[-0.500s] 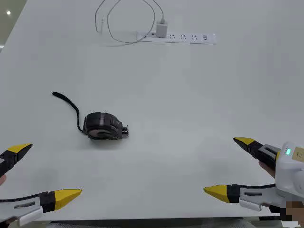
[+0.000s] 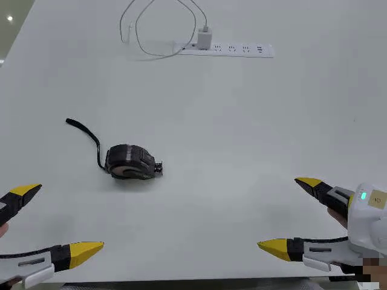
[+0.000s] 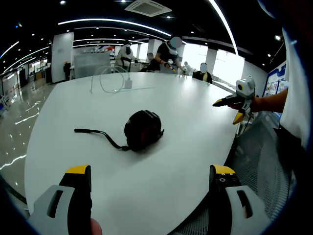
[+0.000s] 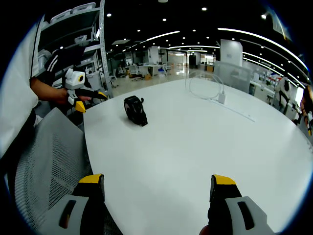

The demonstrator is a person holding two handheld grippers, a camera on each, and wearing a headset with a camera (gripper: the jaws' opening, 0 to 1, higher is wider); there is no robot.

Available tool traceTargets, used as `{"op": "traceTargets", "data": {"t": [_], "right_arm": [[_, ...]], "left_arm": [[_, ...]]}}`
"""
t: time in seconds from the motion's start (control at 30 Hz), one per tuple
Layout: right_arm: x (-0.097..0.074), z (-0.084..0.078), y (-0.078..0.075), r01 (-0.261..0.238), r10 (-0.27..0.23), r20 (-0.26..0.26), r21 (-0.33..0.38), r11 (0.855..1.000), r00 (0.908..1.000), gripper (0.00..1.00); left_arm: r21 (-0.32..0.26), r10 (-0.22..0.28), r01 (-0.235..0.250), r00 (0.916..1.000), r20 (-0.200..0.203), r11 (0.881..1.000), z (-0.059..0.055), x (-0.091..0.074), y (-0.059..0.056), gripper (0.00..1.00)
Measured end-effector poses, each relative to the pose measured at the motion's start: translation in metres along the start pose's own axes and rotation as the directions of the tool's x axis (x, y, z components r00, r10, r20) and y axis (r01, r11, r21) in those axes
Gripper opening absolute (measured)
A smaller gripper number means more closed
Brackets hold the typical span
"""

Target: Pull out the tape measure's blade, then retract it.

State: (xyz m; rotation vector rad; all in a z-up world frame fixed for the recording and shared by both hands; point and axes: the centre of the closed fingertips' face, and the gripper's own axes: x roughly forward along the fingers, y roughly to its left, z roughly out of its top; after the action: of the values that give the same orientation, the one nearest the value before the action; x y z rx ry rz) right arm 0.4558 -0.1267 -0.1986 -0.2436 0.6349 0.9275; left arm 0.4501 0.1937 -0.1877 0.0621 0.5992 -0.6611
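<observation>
I see the tape measure (image 2: pixel 129 162) lying on its side on the white table (image 2: pixel 242 121), untouched, with its blade wound in and just the end hook (image 2: pixel 158 167) showing at the case mouth. Its black wrist strap (image 2: pixel 84 133) trails away from the case on the side opposite the hook. My left gripper (image 2: pixel 63 217) hovers nearer to me than the tape measure and a little to the strap side, its yellow-tipped jaws spread wide apart and holding nothing. My right gripper (image 2: pixel 282 212) sits well apart from the tape measure on the hook side, also nearer to me, jaws likewise wide open and empty. In the left gripper view the tape measure (image 3: pixel 142 129) lies ahead between my own jaws. In the right gripper view it (image 4: pixel 135 108) sits far off, close to the left gripper (image 4: pixel 92 101). Far beyond the tape measure, a white power strip (image 2: pixel 233 48) holds a charger (image 2: pixel 204 39) with a looped white cable (image 2: pixel 142 30).
</observation>
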Motion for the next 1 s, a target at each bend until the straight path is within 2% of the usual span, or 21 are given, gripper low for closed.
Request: {"op": "traceTargets", "data": {"t": [0.7,1.0], "right_arm": [[0.013,0.002,0.003,-0.034,0.033,-0.009,-0.016,0.999,0.9994,0.87],[0.019,0.004,0.005,-0.051,0.05,-0.012,-0.023,0.998,0.9987,0.87]], "left_arm": [[0.012,-0.032,0.032,0.9994,-0.014,0.999,0.002,0.01,-0.001,0.99],[0.005,-0.034,0.035,0.9993,-0.014,0.999,-0.001,0.009,-0.001,0.99]]}}
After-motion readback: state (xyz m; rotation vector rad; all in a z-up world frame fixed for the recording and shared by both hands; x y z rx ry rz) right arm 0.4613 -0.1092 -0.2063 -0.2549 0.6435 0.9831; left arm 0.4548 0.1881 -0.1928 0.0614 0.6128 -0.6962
